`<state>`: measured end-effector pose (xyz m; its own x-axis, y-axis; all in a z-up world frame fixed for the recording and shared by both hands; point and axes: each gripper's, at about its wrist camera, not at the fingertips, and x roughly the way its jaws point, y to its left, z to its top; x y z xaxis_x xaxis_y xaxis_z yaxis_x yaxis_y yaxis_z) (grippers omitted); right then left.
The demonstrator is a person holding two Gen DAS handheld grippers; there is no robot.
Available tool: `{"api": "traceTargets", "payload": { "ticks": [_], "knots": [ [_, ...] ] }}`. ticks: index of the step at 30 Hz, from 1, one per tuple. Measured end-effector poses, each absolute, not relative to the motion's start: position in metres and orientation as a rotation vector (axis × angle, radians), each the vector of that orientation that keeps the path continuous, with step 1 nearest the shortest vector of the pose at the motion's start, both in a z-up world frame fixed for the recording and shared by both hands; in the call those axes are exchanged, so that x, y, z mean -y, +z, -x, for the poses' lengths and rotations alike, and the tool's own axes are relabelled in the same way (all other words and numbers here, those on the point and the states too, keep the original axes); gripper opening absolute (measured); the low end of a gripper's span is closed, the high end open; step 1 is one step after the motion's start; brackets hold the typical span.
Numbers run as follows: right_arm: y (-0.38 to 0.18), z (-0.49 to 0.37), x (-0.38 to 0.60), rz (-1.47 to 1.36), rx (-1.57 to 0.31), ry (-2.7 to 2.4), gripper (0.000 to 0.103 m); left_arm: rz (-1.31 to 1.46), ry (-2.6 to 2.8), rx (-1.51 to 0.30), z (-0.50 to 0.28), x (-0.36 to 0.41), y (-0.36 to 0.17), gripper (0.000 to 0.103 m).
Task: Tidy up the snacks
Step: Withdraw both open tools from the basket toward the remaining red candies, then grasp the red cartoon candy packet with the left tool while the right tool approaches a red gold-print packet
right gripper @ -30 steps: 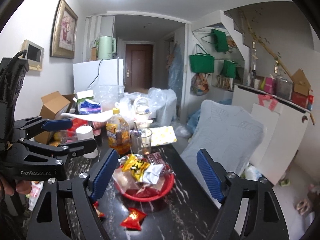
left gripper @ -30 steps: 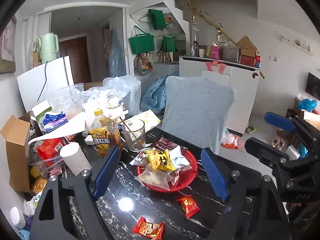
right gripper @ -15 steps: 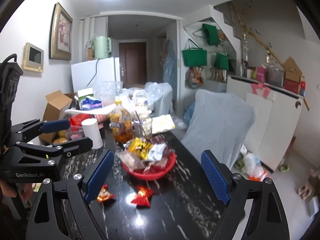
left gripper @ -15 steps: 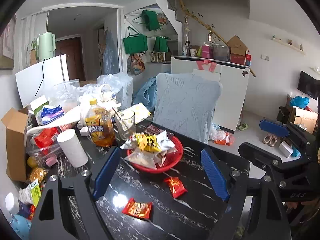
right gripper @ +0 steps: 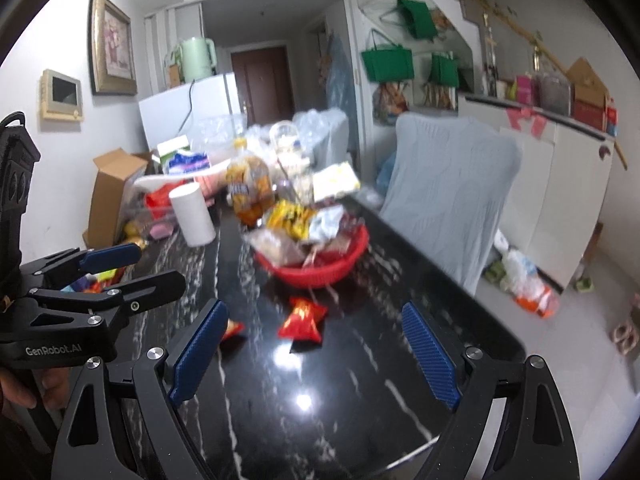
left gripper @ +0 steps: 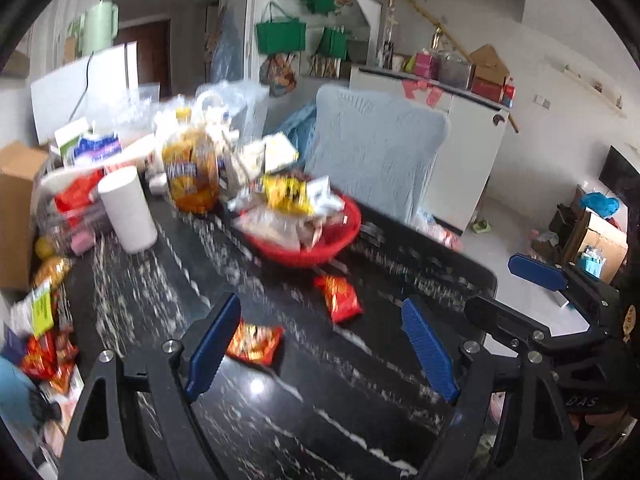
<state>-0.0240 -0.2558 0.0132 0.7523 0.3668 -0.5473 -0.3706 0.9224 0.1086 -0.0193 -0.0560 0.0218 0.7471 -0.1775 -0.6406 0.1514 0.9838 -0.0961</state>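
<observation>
Both grippers hang over a black marble-patterned table (left gripper: 360,400) with white veins. The left gripper (left gripper: 320,348) has its blue-padded jaws spread wide with nothing gripped; in its view a red-orange snack packet (left gripper: 254,342) lies on the table just beside the left pad, and a second red snack packet (left gripper: 339,297) lies a little above centre. The right gripper (right gripper: 316,354) likewise has its jaws released and empty. In its view the second packet sits at centre frame, below a round red plastic basket (right gripper: 320,272) heaped with mixed snack bags. An upright white paper roll (right gripper: 193,215) and an amber drink bottle (right gripper: 249,190) stand behind, upper left of the basket.
</observation>
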Motion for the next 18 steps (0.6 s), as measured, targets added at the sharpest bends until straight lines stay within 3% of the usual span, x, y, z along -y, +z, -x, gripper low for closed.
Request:
{"api": "traceTargets", "payload": {
  "ticks": [18],
  "knots": [
    [-0.049, 0.012, 0.226, 0.020, -0.785, 0.458, 0.090, 0.147, -0.137, -0.854, 0.013, 0.023, -0.048, 0.083]
  ]
}}
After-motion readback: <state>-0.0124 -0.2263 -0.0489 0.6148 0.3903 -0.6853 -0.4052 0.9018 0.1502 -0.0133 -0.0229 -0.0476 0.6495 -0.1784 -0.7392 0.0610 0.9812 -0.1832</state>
